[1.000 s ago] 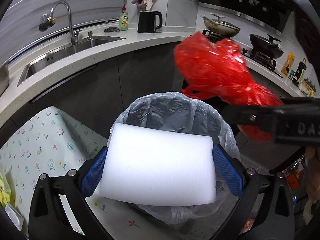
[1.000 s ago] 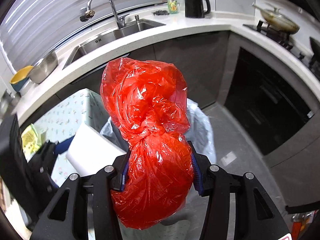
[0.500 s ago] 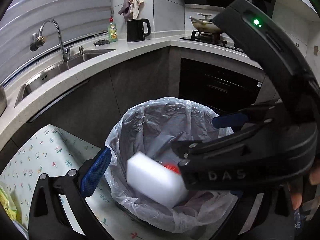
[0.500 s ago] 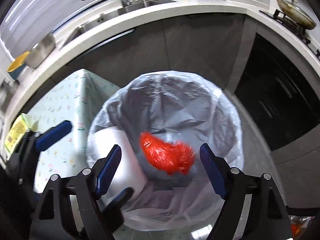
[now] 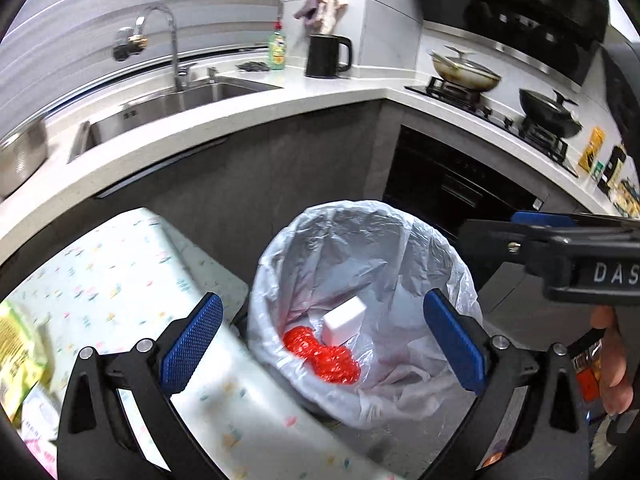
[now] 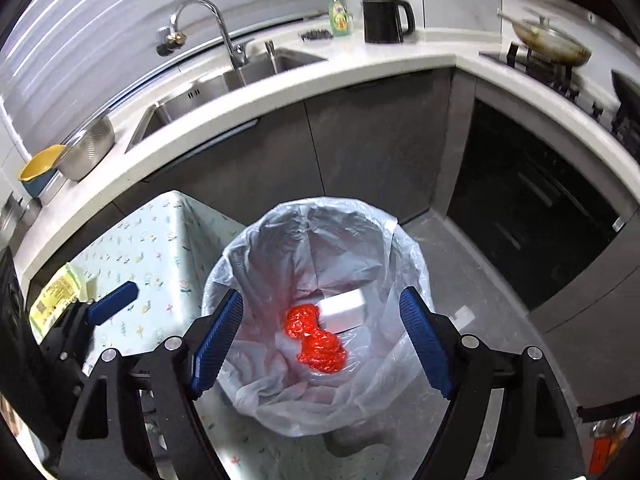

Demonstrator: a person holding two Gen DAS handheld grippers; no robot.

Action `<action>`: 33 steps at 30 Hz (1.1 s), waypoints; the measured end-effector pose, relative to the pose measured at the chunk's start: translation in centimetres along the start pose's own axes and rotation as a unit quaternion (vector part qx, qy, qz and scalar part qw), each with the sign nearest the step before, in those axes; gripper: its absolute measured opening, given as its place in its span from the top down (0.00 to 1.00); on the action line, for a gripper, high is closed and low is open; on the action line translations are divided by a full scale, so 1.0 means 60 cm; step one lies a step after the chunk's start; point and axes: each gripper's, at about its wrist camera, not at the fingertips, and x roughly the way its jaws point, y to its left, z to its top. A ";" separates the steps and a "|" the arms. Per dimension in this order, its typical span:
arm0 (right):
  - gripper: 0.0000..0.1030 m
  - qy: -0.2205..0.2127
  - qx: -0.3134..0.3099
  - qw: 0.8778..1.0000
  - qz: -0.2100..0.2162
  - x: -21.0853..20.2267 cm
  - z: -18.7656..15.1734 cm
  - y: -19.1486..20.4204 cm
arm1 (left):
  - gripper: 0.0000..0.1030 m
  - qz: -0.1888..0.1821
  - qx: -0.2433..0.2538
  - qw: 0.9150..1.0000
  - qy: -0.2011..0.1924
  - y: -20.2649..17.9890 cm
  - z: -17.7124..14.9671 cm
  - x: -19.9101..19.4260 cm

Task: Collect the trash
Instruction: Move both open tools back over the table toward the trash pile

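A trash bin with a clear liner [image 5: 360,216] [image 6: 332,208] stands on the floor beside the table. At its bottom lie a red plastic bag [image 5: 324,356] [image 6: 316,336] and a white foam block [image 5: 345,319] [image 6: 344,310], touching each other. My left gripper [image 5: 322,344] is open and empty above the bin's near rim. My right gripper [image 6: 320,336] is open and empty above the bin; it also shows at the right of the left wrist view [image 5: 560,248].
A table with a flowered cloth [image 5: 120,280] [image 6: 152,248] stands left of the bin, with a yellow-green packet [image 5: 16,352] [image 6: 56,292] on it. Behind runs a counter with a sink [image 6: 240,76], a black kettle [image 6: 384,20] and a stove with pans [image 5: 464,72].
Both grippers opened. The foam block and the red bag dropped into the bin and now lie at its bottom. Both grippers have drawn back and up from the bin.
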 end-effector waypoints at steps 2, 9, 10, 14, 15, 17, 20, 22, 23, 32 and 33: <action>0.25 -0.012 -0.011 1.000 -0.001 -0.028 -0.006 0.017 | 0.07 0.017 -0.007 1.000 0.000 0.008 -0.004 -0.028; 0.24 -0.041 -0.051 0.998 0.001 -0.121 -0.042 0.094 | 0.07 0.080 -0.051 0.995 0.000 0.064 -0.033 -0.149; 0.24 -0.042 -0.060 0.997 0.006 -0.133 -0.052 0.110 | 0.07 0.091 -0.060 0.994 0.001 0.077 -0.041 -0.167; 0.22 -0.041 -0.074 0.996 0.026 -0.160 -0.092 0.165 | 0.07 0.125 -0.096 0.987 -0.004 0.130 -0.079 -0.248; 0.22 -0.036 -0.081 0.995 0.033 -0.163 -0.106 0.184 | 0.07 0.138 -0.103 0.985 -0.006 0.146 -0.092 -0.270; 0.22 -0.027 -0.095 0.994 0.042 -0.163 -0.129 0.215 | 0.07 0.162 -0.114 0.980 -0.006 0.172 -0.116 -0.306; 0.22 -0.013 -0.112 0.992 0.059 -0.158 -0.169 0.271 | 0.07 0.197 -0.136 0.971 0.004 0.222 -0.161 -0.358; 0.22 -0.004 -0.127 0.989 0.069 -0.154 -0.197 0.312 | 0.07 0.227 -0.147 0.963 0.013 0.255 -0.195 -0.388; 0.22 0.001 -0.135 0.988 0.073 -0.153 -0.210 0.330 | 0.07 0.240 -0.152 0.958 0.018 0.272 -0.213 -0.403; 0.22 0.050 -0.194 0.974 0.104 -0.108 -0.321 0.483 | 0.07 0.293 -0.233 0.926 0.050 0.377 -0.362 -0.485; 0.22 0.054 -0.200 0.973 0.105 -0.103 -0.328 0.493 | 0.07 0.295 -0.237 0.924 0.052 0.382 -0.373 -0.490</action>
